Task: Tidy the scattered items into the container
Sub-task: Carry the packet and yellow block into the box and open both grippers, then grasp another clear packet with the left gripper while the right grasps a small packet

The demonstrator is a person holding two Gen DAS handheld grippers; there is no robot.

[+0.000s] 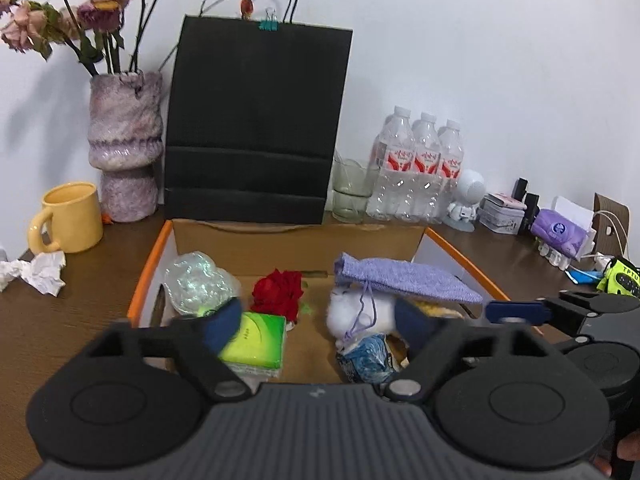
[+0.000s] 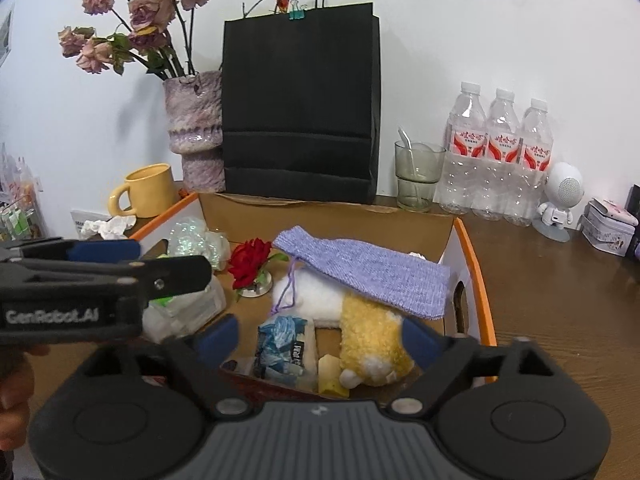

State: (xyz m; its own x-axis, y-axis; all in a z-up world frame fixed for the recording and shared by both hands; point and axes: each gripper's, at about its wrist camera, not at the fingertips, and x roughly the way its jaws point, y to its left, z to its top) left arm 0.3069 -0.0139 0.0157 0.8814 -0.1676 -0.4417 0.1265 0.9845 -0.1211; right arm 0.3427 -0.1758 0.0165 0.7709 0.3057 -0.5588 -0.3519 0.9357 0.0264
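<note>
An open cardboard box (image 1: 296, 240) with orange edges sits in front of me; it also shows in the right wrist view (image 2: 320, 212). In it lie a purple knitted pouch (image 1: 404, 280) (image 2: 368, 272), a red rose (image 1: 278, 292) (image 2: 250, 260), a green tissue pack (image 1: 256, 340), an iridescent wrapped item (image 1: 196, 284) (image 2: 194, 242), a white and yellow plush toy (image 2: 372, 340) and a blue packet (image 1: 366, 358) (image 2: 280, 346). My left gripper (image 1: 320, 324) is open and empty over the box's near side. My right gripper (image 2: 320, 336) is open and empty above the plush.
A black paper bag (image 1: 256, 128) stands behind the box. A vase of dried roses (image 1: 124, 148), a yellow mug (image 1: 70, 218) and crumpled tissue (image 1: 36, 272) are at the left. A glass (image 2: 418, 176), three water bottles (image 2: 496, 160), a white robot figure (image 2: 560, 200) and a tin (image 2: 610, 232) are at the right.
</note>
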